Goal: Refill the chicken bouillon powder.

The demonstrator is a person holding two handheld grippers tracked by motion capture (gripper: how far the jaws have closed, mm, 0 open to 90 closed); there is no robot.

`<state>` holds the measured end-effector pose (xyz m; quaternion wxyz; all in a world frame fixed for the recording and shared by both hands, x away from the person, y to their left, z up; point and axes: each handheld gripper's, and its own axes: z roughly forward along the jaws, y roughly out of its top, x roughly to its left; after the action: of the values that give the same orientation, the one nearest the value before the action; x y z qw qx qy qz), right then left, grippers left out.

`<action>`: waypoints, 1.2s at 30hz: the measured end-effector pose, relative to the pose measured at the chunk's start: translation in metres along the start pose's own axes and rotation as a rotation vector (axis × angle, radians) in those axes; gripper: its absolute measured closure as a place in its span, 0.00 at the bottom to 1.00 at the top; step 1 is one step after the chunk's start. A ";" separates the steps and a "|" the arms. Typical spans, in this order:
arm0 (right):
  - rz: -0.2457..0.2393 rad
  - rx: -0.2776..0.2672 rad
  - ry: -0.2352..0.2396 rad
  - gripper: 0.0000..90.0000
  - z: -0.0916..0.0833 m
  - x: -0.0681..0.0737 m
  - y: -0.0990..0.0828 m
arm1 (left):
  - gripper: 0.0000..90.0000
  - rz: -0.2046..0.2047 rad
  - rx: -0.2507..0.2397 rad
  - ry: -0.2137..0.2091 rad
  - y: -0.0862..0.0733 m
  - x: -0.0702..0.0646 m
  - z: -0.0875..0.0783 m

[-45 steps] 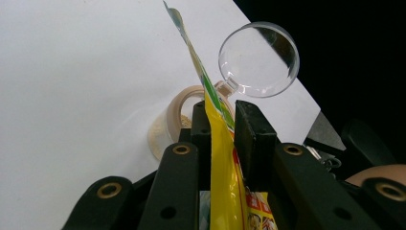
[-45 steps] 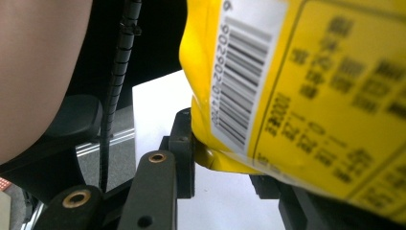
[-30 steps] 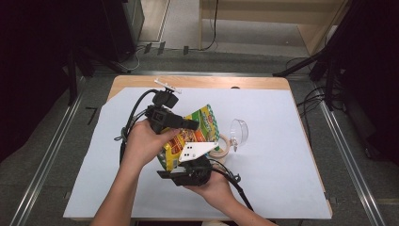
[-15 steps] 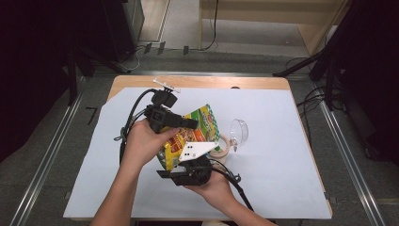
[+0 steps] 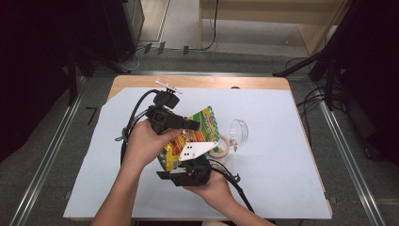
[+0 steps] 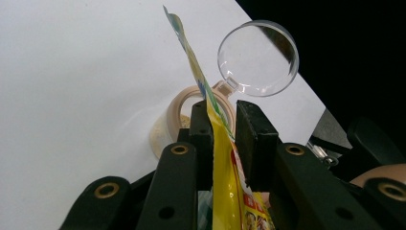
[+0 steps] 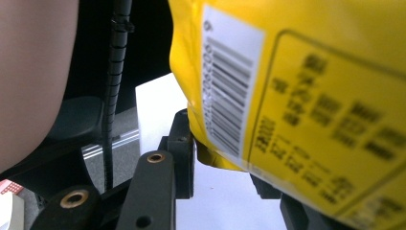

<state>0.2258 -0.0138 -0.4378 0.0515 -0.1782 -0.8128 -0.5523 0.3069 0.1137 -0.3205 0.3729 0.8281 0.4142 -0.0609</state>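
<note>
Both tools clench a yellow packet (image 5: 188, 139) held above the counter (image 5: 282, 141): the left tool (image 6: 221, 125) grips its upper edge, the right tool (image 7: 220, 158) its lower corner. Just right of the packet, an open jar (image 6: 182, 117) sits with its clear lid (image 6: 258, 57) tipped back.

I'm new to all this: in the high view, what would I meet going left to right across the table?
Left gripper → yellow snack bag → beige-rimmed jar → its clear, open lid → bare white table cover.
</note>
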 end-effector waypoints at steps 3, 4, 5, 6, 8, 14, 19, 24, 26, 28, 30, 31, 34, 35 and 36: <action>0.008 0.000 -0.001 0.76 0.000 0.000 0.000 | 0.86 0.003 -0.002 0.000 0.000 -0.002 0.001; 0.011 -0.001 0.001 0.76 -0.001 0.000 0.000 | 0.86 0.007 -0.005 0.000 0.000 -0.004 0.001; 0.011 -0.001 0.001 0.76 -0.001 0.000 0.000 | 0.86 0.007 -0.005 0.000 0.000 -0.004 0.001; 0.008 -0.004 -0.002 0.76 -0.001 -0.001 0.000 | 0.85 0.010 -0.005 0.002 0.000 -0.005 0.001; 0.016 -0.003 -0.001 0.76 -0.001 -0.001 0.000 | 0.85 0.015 -0.007 0.005 0.001 -0.006 0.001; 0.007 0.004 -0.007 0.74 -0.001 -0.001 0.000 | 0.86 0.016 -0.007 0.012 0.001 -0.007 0.002; -0.012 0.039 -0.029 0.71 0.002 0.000 -0.001 | 0.88 0.021 0.007 0.019 0.001 -0.008 0.003; -0.012 0.036 -0.040 0.77 0.000 0.000 0.000 | 0.88 0.024 0.001 0.019 0.001 -0.010 0.004; -0.014 0.031 -0.041 0.77 0.000 0.001 0.000 | 0.87 0.028 -0.006 0.020 0.002 -0.009 0.003; -0.014 0.017 -0.029 0.78 -0.001 0.003 0.001 | 0.88 0.022 -0.012 0.022 0.002 -0.006 0.003; -0.007 0.010 -0.016 0.78 -0.002 0.003 0.003 | 0.88 0.019 -0.020 0.018 0.002 -0.004 0.001; -0.012 0.008 -0.018 0.78 -0.002 0.003 0.003 | 0.87 0.024 -0.022 0.016 0.002 -0.003 0.001; -0.006 0.003 -0.013 0.78 -0.003 0.002 0.004 | 0.86 0.020 -0.029 0.014 0.002 -0.002 0.000; -0.002 -0.003 -0.008 0.78 -0.003 0.002 0.005 | 0.85 0.019 -0.032 0.013 0.002 -0.002 0.000; 0.001 -0.006 -0.005 0.78 -0.004 0.002 0.005 | 0.85 0.013 -0.039 0.008 0.002 -0.001 -0.001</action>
<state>0.2248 -0.0151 -0.4310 0.0492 -0.1804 -0.8110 -0.5544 0.3077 0.1130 -0.3186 0.3877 0.8235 0.4115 -0.0471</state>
